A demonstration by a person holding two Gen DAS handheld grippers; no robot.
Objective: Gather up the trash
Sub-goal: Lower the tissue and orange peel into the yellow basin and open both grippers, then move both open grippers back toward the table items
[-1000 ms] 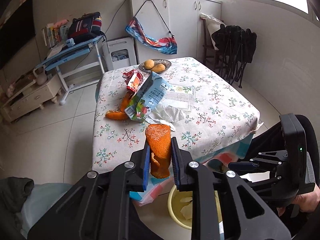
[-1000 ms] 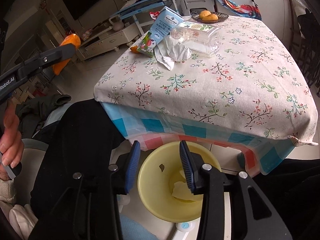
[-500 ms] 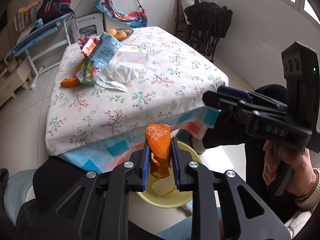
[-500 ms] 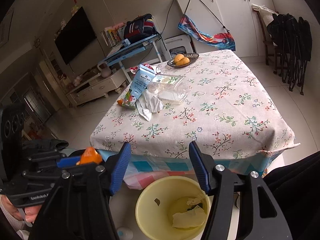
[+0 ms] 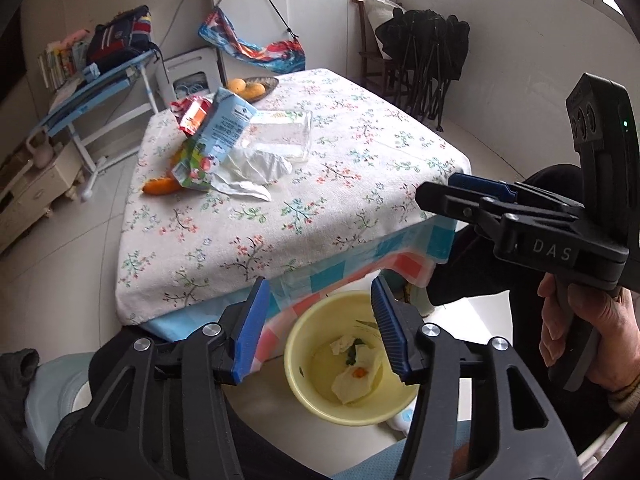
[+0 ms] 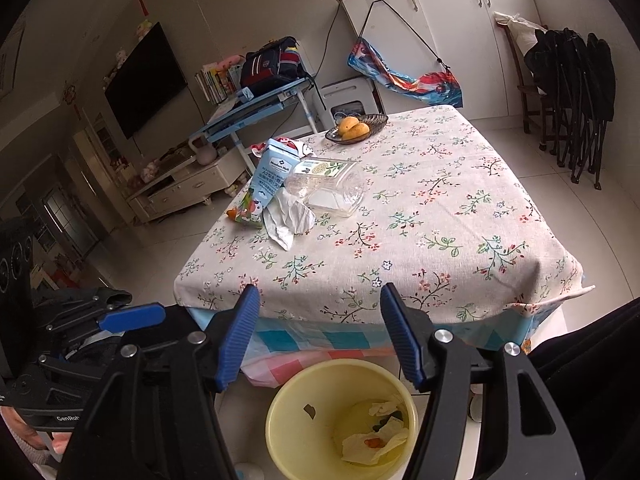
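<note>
orange peel [image 5: 360,372] in yellow bin [image 5: 298,364], below spread left gripper [image 5: 318,332] fingers

Floral-cloth table [image 6: 460,216], fruit bowl [image 6: 357,127] at far edge, wall TV [image 6: 144,80], white cabinet [image 6: 448,36], folded chairs [image 6: 572,80]

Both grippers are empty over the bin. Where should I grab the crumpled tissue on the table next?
Take the tissue by its loose tail pointing toward the near table edge, coming from above on that side. It lies free on the cloth there, while the upper part tucks against the carton and clear box. Either open gripper, left or right, probably could.
</note>
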